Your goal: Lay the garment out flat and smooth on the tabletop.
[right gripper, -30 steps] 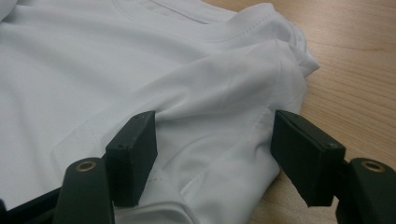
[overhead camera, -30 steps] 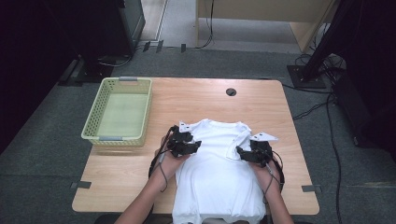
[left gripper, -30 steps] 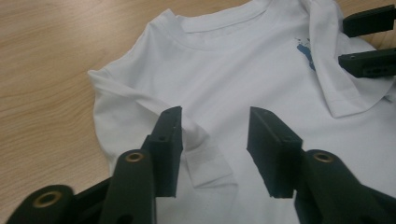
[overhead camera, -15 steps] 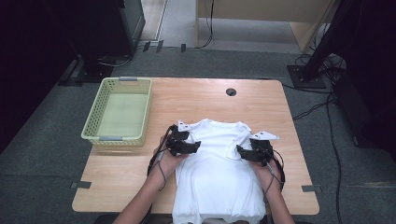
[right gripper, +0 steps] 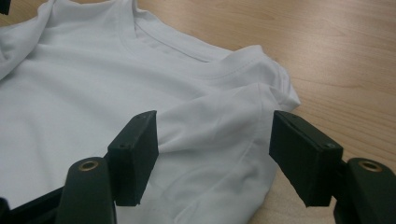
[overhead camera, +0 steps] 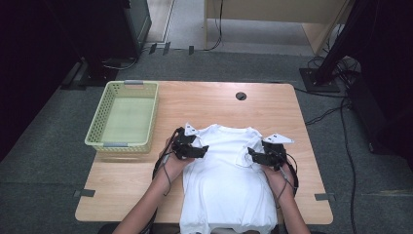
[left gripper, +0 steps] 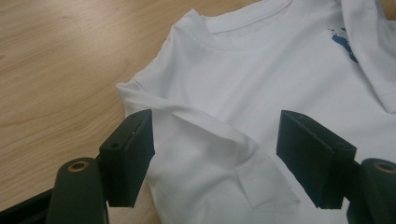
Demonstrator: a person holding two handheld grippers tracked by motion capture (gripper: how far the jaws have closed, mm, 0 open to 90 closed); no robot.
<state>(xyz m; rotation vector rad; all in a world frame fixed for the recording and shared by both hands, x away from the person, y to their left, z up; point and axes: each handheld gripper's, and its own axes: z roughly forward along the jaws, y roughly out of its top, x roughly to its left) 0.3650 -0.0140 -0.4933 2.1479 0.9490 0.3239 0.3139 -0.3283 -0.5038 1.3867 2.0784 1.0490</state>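
A white T-shirt (overhead camera: 226, 180) lies flat across the lower middle of the high view, neck hole toward the top of the frame, hem hanging at the desk's (overhead camera: 214, 102) near edge. The left gripper (overhead camera: 191, 148) sits at the shirt's left shoulder, just left of centre, and the right gripper (overhead camera: 263, 157) mirrors it at the other shoulder, right of centre.

In the left gripper view, those fingers (left gripper: 130, 154) stand well apart and have just been opening; a folded-in sleeve (left gripper: 210, 140) lies on the shirt between them, and neither pad presses on it. A small blue print (left gripper: 344, 44) peeks out at the upper right of that frame.

Over to the right gripper view: fingers (right gripper: 137, 151) spread wide here too, with the other sleeve (right gripper: 219, 121) bunched between them at mid-frame. The left pad looks to brush the cloth, though from this angle it's hard to be sure; no squeeze shows.

At the left of the high view, a pale green basket (overhead camera: 97, 131) stands on the desk, beside the shirt and apart from it. A dark round cable hole (overhead camera: 241, 96) sits near the desk's far edge.
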